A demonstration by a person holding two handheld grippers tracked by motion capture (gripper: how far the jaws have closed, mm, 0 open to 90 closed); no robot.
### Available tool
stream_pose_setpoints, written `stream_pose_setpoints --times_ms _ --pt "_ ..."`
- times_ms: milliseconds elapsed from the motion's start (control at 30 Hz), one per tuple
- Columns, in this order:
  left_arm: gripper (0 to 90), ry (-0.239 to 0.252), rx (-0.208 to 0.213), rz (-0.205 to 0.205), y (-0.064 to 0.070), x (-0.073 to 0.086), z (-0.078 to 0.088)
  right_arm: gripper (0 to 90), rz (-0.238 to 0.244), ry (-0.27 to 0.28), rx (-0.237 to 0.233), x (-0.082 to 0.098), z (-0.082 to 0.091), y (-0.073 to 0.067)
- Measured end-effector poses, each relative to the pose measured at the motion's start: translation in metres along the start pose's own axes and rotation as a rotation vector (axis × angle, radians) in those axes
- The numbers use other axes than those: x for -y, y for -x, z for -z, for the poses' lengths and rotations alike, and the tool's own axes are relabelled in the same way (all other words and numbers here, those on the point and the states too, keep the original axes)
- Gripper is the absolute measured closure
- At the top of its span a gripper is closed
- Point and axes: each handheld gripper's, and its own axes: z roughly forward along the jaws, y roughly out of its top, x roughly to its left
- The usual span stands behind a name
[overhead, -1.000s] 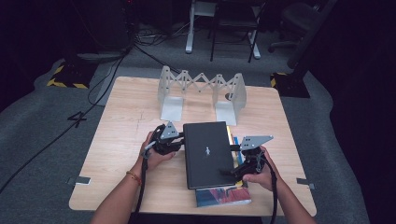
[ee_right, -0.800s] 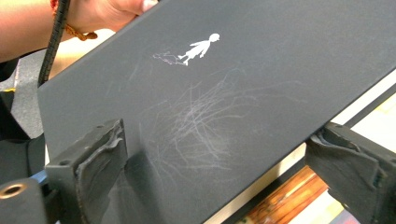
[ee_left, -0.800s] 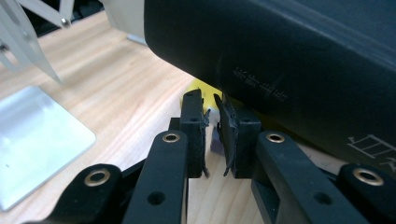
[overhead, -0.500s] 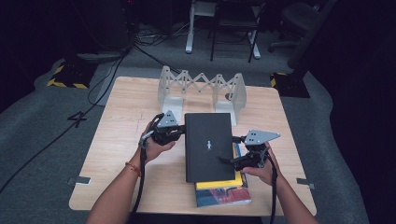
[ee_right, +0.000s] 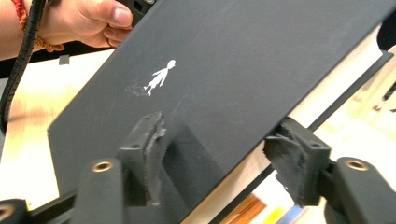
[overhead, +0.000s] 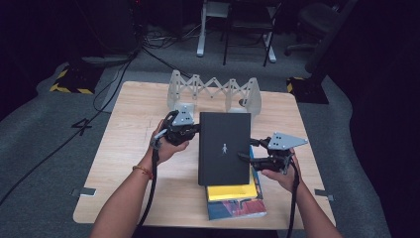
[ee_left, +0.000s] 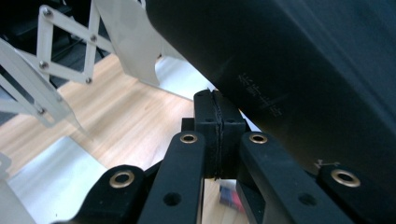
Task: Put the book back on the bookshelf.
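A light wooden surface [overhead: 133, 148] stands on grey carpet in a dark room, with cables, chair legs and yellow-black floor tape behind it. At its far edge stands a white accordion-style folding rack [overhead: 213, 91]. The black hardcover book [overhead: 224, 147] (a small white figure on its cover) is held tilted above the surface, over a yellow book [overhead: 233, 191] that lies on a colourful one [overhead: 237, 208]. The left gripper [overhead: 194, 130] has its jaws pressed together beside the black book's left edge; whether they pinch the cover I cannot tell. The right gripper [ee_right: 219, 154] straddles the book's right edge; its jaws have just been closing, pads not yet pressing on it.
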Motion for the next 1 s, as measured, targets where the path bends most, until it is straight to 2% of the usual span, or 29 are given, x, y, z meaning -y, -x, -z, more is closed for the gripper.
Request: stream_pose_setpoints --times_ms 167,333,367,467,600,733,833,967,1000 --pt "89.7 0.009 -0.010 0.003 0.002 -0.009 0.000 50.6 0.016 0.047 0.011 -0.005 0.011 0.002" --pt "89.7 0.029 -0.004 0.009 0.005 -0.011 0.002 52.0 0.044 0.062 0.008 -0.007 0.016 -0.001" --pt "89.7 0.031 -0.004 0.009 0.006 -0.012 0.004 52.3 0.046 0.088 -0.006 -0.008 0.018 -0.003" --pt "89.7 0.048 0.000 0.000 0.011 -0.014 0.008 51.3 0.061 0.101 -0.027 -0.012 0.018 -0.007" --pt "89.7 0.052 -0.014 -0.028 0.019 -0.016 0.016 50.9 0.095 0.103 -0.052 -0.019 0.016 -0.015" --pt "89.7 0.080 -0.009 -0.016 0.025 -0.015 0.021 53.0 0.109 0.090 -0.054 -0.022 0.018 -0.022" --pt "89.6 0.086 -0.010 -0.023 0.028 -0.015 0.024 54.3 0.117 0.083 -0.055 -0.022 0.020 -0.026" --pt "88.2 0.099 -0.022 -0.031 0.034 -0.017 0.031 59.2 0.122 0.082 -0.078 -0.020 0.025 -0.030" --pt "86.7 0.103 -0.024 -0.035 0.035 -0.017 0.032 61.7 0.115 0.093 -0.098 -0.018 0.028 -0.032"
